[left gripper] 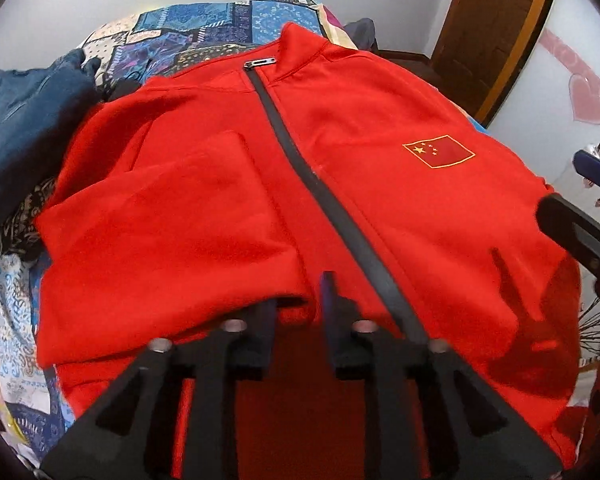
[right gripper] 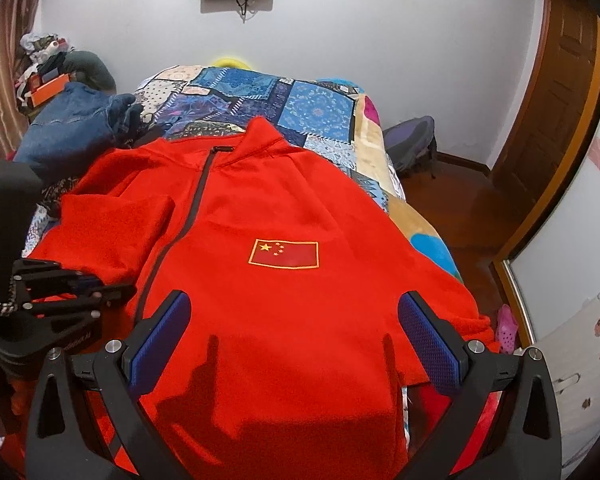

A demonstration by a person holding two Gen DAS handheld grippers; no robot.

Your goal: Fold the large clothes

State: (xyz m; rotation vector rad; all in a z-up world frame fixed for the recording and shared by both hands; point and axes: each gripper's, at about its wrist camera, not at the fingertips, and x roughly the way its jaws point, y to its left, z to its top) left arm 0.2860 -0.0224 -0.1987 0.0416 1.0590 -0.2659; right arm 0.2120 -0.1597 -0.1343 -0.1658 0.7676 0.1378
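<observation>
Red jacket (right gripper: 284, 216) lies flat, front up, on the bed (right gripper: 320, 108), collar toward the far wall, dark zipper (left gripper: 284, 136) closed. One sleeve (left gripper: 172, 216) is folded across the chest, beside the zipper on the side away from the flag patch (right gripper: 284, 254). Left hand-held gripper (left gripper: 300, 304) sits over the sleeve's lower edge, fingers slightly apart, nothing clamped. Right hand-held gripper (right gripper: 294, 332) hovers above the jacket below the patch, fingers wide apart, empty. Blue jeans (right gripper: 72, 124) lie on the bed near the folded sleeve's shoulder.

Two wrist views, angled down along each gripper's fingers.
Both sit close above the red zip-front fleece jacket (left gripper: 228, 216) (right gripper: 284, 216), facing its collar.
</observation>
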